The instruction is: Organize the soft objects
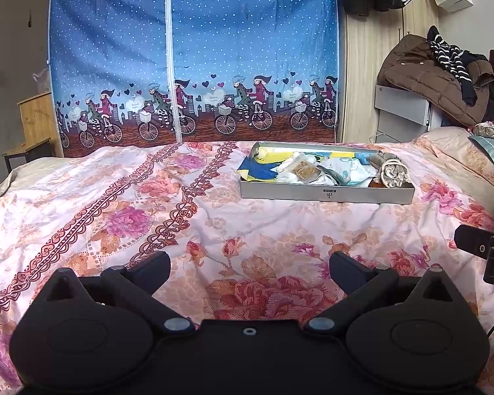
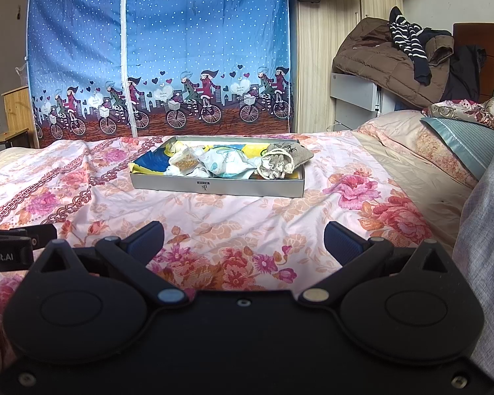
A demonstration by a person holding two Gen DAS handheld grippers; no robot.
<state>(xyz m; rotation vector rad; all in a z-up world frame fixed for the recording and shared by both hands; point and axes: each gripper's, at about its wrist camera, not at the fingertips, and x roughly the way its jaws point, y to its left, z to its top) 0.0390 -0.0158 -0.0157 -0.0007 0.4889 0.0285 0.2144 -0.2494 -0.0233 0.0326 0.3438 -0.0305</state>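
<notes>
Item: tray (image 2: 214,188) of soft pouches (image 2: 229,163) on the bed (image 2: 233,220), well ahead of our left gripper (image 1: 249,271) and right gripper (image 2: 243,240), both spread wide and empty; we judge them light, limp, best pinched mid-bulge.

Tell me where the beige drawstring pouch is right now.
The beige drawstring pouch lies at the right end of the shallow grey cardboard tray on the floral bedspread, beside a white printed packet, in both wrist views.
</notes>
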